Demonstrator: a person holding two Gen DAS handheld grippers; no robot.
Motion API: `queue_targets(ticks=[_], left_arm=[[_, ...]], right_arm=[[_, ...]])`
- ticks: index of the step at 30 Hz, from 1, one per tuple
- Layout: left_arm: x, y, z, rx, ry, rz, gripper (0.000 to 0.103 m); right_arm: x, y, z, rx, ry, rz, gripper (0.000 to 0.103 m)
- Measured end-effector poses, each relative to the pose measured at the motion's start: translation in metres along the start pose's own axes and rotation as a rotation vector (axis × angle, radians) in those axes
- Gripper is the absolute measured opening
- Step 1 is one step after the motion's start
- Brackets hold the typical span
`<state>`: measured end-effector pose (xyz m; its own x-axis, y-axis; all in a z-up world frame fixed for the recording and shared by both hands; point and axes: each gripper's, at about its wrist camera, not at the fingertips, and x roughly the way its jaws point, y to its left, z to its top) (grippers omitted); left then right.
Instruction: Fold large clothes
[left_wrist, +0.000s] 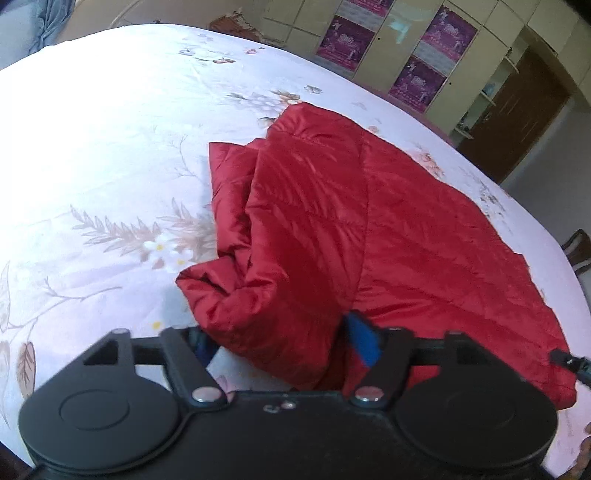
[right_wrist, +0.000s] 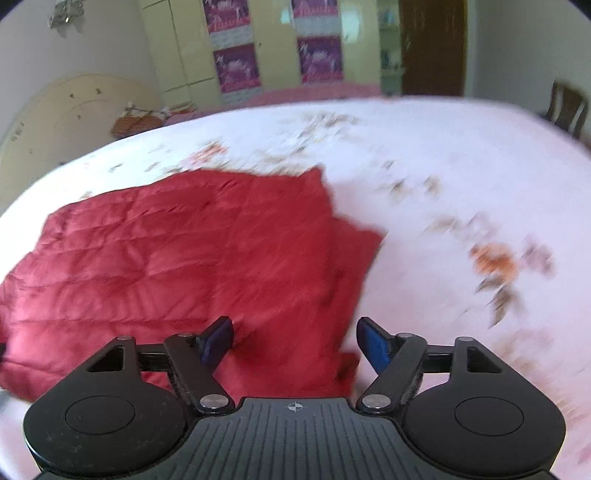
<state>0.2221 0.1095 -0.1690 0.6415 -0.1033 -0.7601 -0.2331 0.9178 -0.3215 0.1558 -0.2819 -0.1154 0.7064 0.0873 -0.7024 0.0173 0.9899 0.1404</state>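
Observation:
A red quilted jacket (left_wrist: 332, 221) lies folded on a white floral bedsheet (left_wrist: 110, 147). Its left side is bunched into thick folds, and its right side lies flatter. My left gripper (left_wrist: 284, 345) stands open over the near edge; a bulge of red cloth sits between its blue pads (left_wrist: 364, 341), loose. In the right wrist view the jacket (right_wrist: 177, 258) spreads out to the left. My right gripper (right_wrist: 295, 341) is open above the jacket's near right corner, with its right fingertip (right_wrist: 373, 345) over bare sheet. That view is blurred.
The bed (right_wrist: 461, 155) fills both views. Beyond it stand a yellow wardrobe with purple posters (left_wrist: 417, 48) and a brown door (left_wrist: 517, 118). A wooden chair (right_wrist: 567, 109) is at the far right, and a headboard (right_wrist: 74, 110) and a basket (right_wrist: 136, 123) at the left.

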Motion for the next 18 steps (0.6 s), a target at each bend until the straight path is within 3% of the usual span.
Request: queue_targets(ticks=[8,13,18], left_arm=[[0.003,-0.003,-0.002,-0.033,0.012,-0.006,0.077],[0.007,-0.006,-0.005,-0.059,0.022,-0.034,0.083],[0.013,-0.005,-0.004,-0.102,-0.005,-0.059,0.083]], right_arm=[[-0.021,0.011,0.023,-0.051,-0.095,0.060,0.074],[-0.015,0.043,0.030,-0.120,-0.105,0.145,0.074],[0.008,0.079,0.034,-0.166,-0.086,0.209,0.074]])
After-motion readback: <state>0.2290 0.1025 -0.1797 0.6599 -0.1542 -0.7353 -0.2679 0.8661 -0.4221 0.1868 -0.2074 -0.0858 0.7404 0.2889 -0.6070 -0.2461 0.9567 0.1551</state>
